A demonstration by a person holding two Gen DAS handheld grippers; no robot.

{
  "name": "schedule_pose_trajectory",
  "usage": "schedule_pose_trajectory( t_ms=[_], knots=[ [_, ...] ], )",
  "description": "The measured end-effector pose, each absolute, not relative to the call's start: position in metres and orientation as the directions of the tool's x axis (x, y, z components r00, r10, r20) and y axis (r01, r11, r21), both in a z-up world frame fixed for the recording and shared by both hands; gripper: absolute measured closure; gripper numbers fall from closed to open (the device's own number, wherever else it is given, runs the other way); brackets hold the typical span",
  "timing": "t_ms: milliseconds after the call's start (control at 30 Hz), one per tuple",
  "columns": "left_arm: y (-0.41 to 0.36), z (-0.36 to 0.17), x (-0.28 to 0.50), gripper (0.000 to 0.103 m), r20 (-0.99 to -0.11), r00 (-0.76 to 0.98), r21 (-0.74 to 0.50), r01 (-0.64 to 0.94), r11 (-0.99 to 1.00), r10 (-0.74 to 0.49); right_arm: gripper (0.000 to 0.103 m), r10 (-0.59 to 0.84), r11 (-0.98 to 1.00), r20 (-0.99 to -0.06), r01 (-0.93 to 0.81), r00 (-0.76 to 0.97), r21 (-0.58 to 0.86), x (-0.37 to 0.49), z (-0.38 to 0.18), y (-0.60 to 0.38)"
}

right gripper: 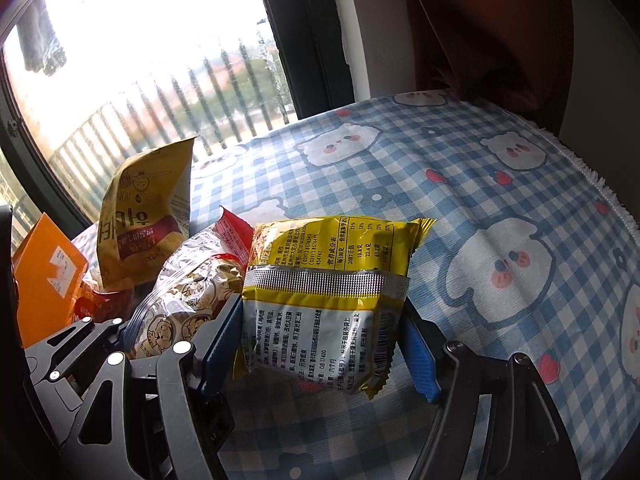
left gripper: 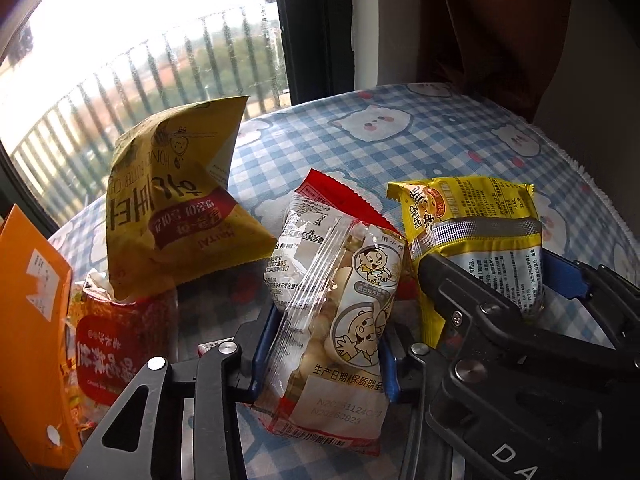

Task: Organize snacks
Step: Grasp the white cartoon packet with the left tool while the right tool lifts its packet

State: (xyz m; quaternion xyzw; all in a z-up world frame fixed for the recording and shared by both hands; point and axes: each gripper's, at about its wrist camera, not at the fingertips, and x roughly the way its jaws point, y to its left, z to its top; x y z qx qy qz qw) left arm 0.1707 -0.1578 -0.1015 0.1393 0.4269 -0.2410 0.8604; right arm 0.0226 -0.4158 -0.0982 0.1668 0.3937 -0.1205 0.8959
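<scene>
1. Nearest the left wrist camera, the left gripper (left gripper: 326, 354) has its jaws clamped on a clear bag of small round biscuits (left gripper: 332, 304), blue pads pressing both sides near the bag's lower half.
2. Just beside it, the right gripper (right gripper: 320, 344) holds a yellow snack packet (right gripper: 324, 300); its jaws stand fairly wide, with the left pad against the packet. Whether the right pad presses it I cannot tell for sure.
3. Both packs stand over the desk (right gripper: 480, 184), covered in a blue checked cloth, and they touch or nearly touch each other.
4. To the left sit a tall yellow chip bag (left gripper: 172, 208), a red snack bag (left gripper: 120, 344) and an orange box (left gripper: 32, 308), crowded near the window.
5. Risks, as I judge them: the slick biscuit bag may slide through the pads if lifted quickly; hard squeezing could crush the biscuits; the two grippers, working close together, could bump; a swing leftward could topple the leaning chip bag.
</scene>
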Motion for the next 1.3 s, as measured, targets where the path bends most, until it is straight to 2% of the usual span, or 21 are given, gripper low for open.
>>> schedule_pose_trajectory(
  t_ms=[667,1300],
  knots=[
    [-0.113,-0.067,0.124,0.061,-0.75,0.586,-0.006,0.458,0.889,-0.307,0.028,-0.073,0.936,-0.689,0.287,0.721,0.202,-0.006,-0.063,-0.379],
    [-0.063,-0.019,0.091,0.061,-0.682,0.665,-0.039,0.381,0.924,-0.303,0.028,-0.065,0.962,-0.599,0.209,0.798,0.175,-0.037,-0.007,-0.341]
  ],
)
